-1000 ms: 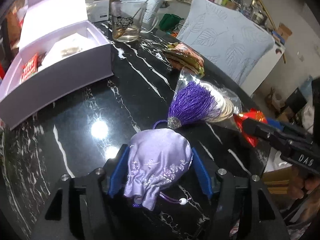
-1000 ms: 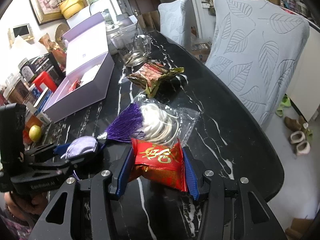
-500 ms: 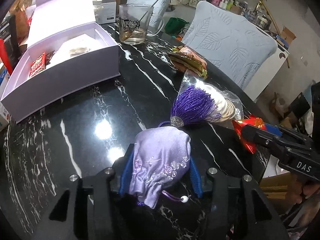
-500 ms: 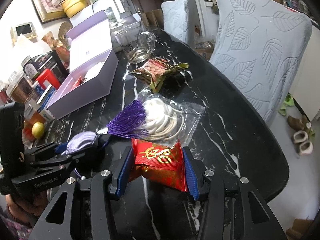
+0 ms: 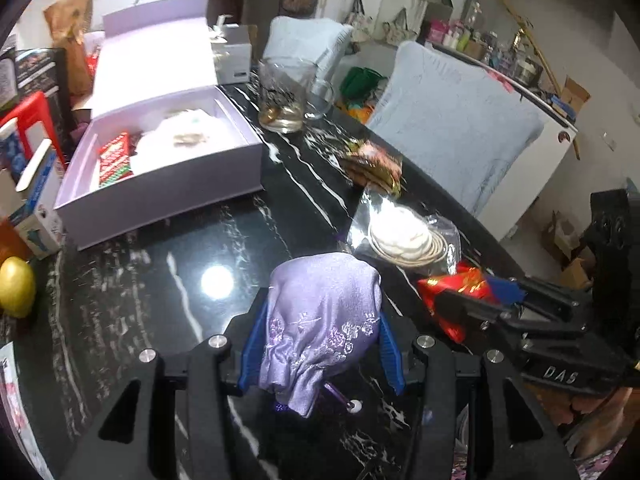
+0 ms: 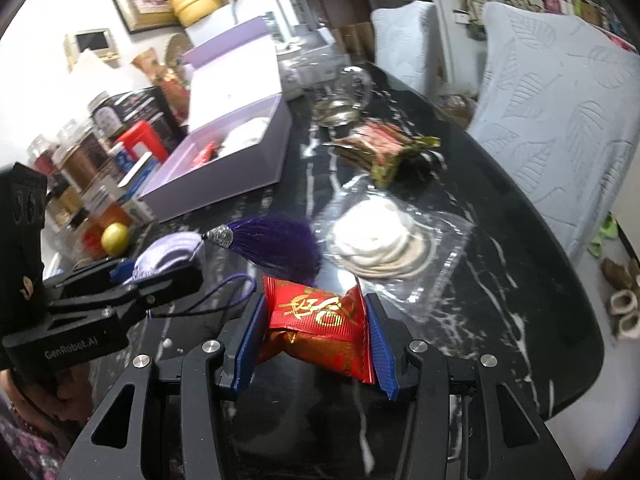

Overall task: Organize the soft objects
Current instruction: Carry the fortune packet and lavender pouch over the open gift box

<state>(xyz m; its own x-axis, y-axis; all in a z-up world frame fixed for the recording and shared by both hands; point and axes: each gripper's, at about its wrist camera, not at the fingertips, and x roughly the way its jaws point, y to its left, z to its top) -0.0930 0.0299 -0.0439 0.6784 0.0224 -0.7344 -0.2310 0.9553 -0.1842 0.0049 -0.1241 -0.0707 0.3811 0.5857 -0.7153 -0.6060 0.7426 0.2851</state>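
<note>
My left gripper (image 5: 320, 344) is shut on a lilac satin pouch (image 5: 320, 320) and holds it above the black marble table (image 5: 160, 272); its purple tassel (image 6: 272, 246) hangs off it, seen in the right wrist view. My right gripper (image 6: 316, 340) is shut on a red foil packet (image 6: 320, 328) with gold characters, also lifted; it shows in the left wrist view (image 5: 452, 292). An open lilac box (image 5: 160, 172) with a white cloth and a red packet inside stands at the back left.
A clear bag with white cord rings (image 5: 404, 236) and a brown snack pack (image 5: 372, 164) lie mid-table. A glass mug (image 5: 284, 100) stands behind. A yellow lemon (image 5: 16, 286) and boxes sit at the left edge. Two padded chairs (image 6: 560, 120) stand on the right.
Both grippers have risen and tilted up with their loads. The pouch's tassel has lifted off the clear bag and now hangs in the air.
</note>
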